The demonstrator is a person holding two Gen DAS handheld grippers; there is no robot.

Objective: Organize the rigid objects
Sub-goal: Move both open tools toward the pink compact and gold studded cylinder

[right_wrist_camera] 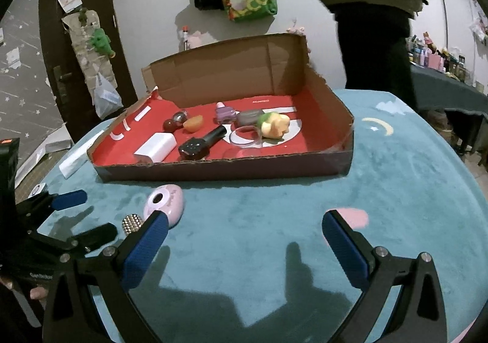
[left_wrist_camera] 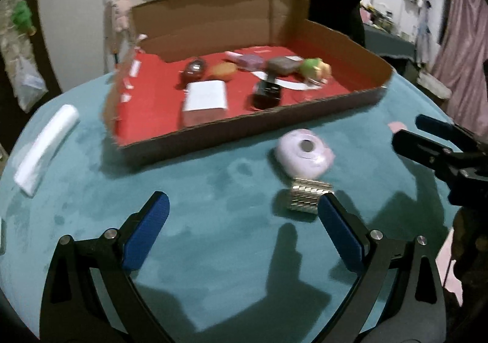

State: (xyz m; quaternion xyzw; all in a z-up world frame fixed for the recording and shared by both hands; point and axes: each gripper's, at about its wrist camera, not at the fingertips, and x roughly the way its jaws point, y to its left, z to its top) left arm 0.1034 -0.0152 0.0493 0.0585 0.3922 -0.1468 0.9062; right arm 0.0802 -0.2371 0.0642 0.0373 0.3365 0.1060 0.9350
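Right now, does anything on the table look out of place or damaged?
Yes. The pink camera and the metal watch band lie on the blue cloth, outside the cardboard box that holds the other things. The box's left wall is torn and ragged.

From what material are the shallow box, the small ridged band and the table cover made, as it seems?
Shallow brown box with red floor: apparently cardboard, matte, with ragged torn edges and fold creases. Small ridged silvery band: probably metal, since its links glint brightly; plated plastic is possible. Teal table cover: seemingly soft napped fabric, velvet-like, showing lighter and darker brushed patches.
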